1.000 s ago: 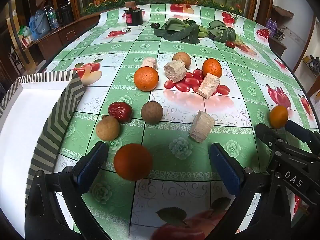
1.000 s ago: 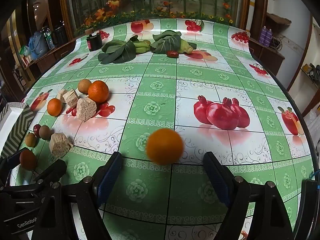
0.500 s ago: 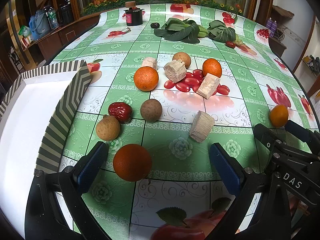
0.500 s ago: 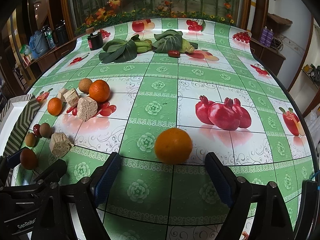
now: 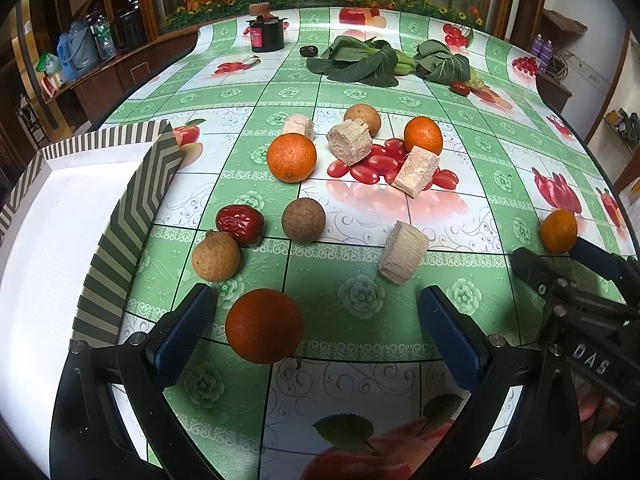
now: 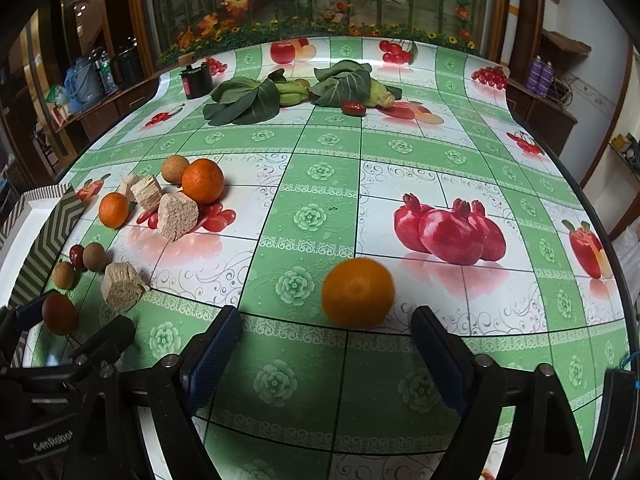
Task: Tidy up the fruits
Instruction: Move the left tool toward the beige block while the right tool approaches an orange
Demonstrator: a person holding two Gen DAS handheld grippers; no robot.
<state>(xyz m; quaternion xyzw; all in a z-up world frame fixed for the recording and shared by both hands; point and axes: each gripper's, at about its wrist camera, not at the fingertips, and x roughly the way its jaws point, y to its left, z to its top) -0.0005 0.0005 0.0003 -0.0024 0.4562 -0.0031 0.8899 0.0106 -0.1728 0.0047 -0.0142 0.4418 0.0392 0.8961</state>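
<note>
2 oranges are framed, 1 per gripper, on the fruit-printed tablecloth (image 5: pixel 360 216). The dark orange (image 5: pixel 264 326) lies on the cloth just ahead of the left gripper (image 5: pixel 318 330), toward the left pad and not centred in the gap; no long axis is offered, the fruit being round. The jaws of the left gripper are spread wide and nothing is held. The bright orange (image 6: pixel 358 292) lies just ahead of the right gripper (image 6: pixel 326 350), slightly toward its right pad; those jaws are likewise spread apart and empty. Each fruit is thus nearest to its own gripper, and a short forward advance is judged sufficient before closing.

Beside the dark orange, to its left, the striped box (image 5: pixel 132 216) with its white interior stands open at the table edge, presumably the destination. Just beyond the dark orange lie a tan longan (image 5: pixel 216 256), touching a red jujube (image 5: pixel 240 225), and a brown longan (image 5: pixel 303 220); the tan longan is close enough to the left pad to be nudged in closing. A cut cane piece (image 5: pixel 402 252) lies ahead of the right pad, apart from it. Farther off, 2 more oranges (image 5: pixel 291 157), further cane pieces (image 5: pixel 349 142) and leafy greens (image 5: pixel 356 62) are seen, with a black jar (image 5: pixel 267 32) at the far edge. Around the bright orange the cloth is otherwise bare.
</note>
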